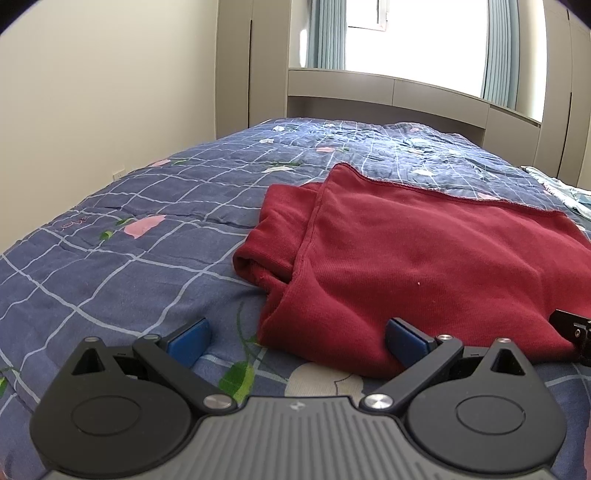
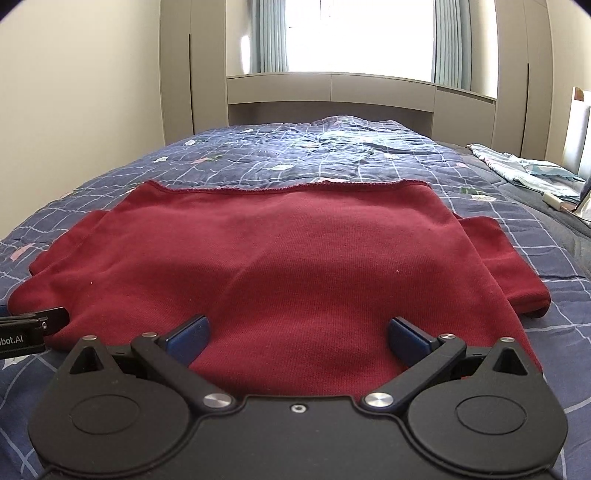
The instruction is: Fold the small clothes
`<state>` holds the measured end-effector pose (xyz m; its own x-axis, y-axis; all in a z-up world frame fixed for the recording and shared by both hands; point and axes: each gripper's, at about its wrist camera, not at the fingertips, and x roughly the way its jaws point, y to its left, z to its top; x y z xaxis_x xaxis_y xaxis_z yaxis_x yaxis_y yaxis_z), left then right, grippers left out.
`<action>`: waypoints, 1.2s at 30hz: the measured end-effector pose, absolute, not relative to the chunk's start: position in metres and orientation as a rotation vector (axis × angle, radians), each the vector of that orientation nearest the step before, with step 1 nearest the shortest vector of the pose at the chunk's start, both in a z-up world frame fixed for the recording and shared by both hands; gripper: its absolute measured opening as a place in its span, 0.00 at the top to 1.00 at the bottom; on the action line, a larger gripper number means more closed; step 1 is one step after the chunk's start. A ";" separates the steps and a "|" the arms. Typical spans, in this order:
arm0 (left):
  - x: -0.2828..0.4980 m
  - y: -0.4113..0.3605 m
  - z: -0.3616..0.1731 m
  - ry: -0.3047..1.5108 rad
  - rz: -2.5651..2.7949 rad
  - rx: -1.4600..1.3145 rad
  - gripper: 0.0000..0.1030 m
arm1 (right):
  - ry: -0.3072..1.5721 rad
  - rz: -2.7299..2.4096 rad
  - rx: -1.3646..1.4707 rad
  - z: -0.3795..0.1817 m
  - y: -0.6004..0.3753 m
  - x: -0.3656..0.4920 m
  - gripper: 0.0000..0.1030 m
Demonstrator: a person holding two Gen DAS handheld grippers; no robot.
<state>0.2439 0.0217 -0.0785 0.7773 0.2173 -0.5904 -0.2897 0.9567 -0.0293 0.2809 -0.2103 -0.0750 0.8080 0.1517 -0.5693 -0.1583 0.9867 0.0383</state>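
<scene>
The red garment (image 2: 280, 258) lay spread flat on the blue checked quilt (image 1: 110, 258) of the bed, its stitched hem toward the window (image 2: 351, 33) and both sleeves already turned in beneath the body, so it seemed partly folded. At the garment's near edge the right hand-held gripper (image 2: 297, 341) rested with its jaws spread wide and nothing between them, the blue pads (image 2: 188, 338) lying over the cloth. The left hand-held gripper (image 1: 297, 341) sat at the garment's near left corner, likewise released and empty, one pad over the quilt and the other at the fabric's edge. Beyond the garment's right side, some pale blue cloth (image 2: 528, 173) lay at the edge of the bed. The step in hand looked like taking the near edge to fold it toward the hem. To do that well, each hand-held gripper would probably need to catch every layer at its corner, sleeve included, and both should lift evenly so the edge stayed straight. Laying the near edge squarely onto the hem would likely avoid a skewed fold; the knit looked soft and apt to sag between the two grips.
</scene>
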 end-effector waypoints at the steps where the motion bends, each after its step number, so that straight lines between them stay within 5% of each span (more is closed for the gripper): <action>1: 0.244 0.021 -0.078 0.623 0.275 -0.121 0.01 | 0.608 0.166 -0.011 -0.075 -0.210 0.281 0.00; 15: 0.237 0.018 -0.070 0.636 0.293 -0.129 0.00 | 0.606 0.166 -0.007 -0.075 -0.211 0.280 0.00; 26: 0.229 0.031 -0.062 0.668 0.101 -0.570 0.01 | 0.605 0.167 -0.006 -0.075 -0.211 0.281 0.00; 29: 0.233 0.049 -0.066 0.626 0.198 -0.729 0.18 | 0.605 0.167 -0.005 -0.075 -0.211 0.281 0.00; 31: 0.231 0.059 -0.070 0.606 0.259 -0.802 0.52 | 0.606 0.167 -0.003 -0.075 -0.211 0.281 0.00; 33: 0.227 0.068 -0.077 0.605 0.312 -0.856 0.73 | 0.606 0.168 -0.003 -0.075 -0.211 0.280 0.00; 36: 0.225 0.079 -0.086 0.576 0.298 -0.913 0.74 | 0.606 0.168 -0.003 -0.075 -0.211 0.280 0.00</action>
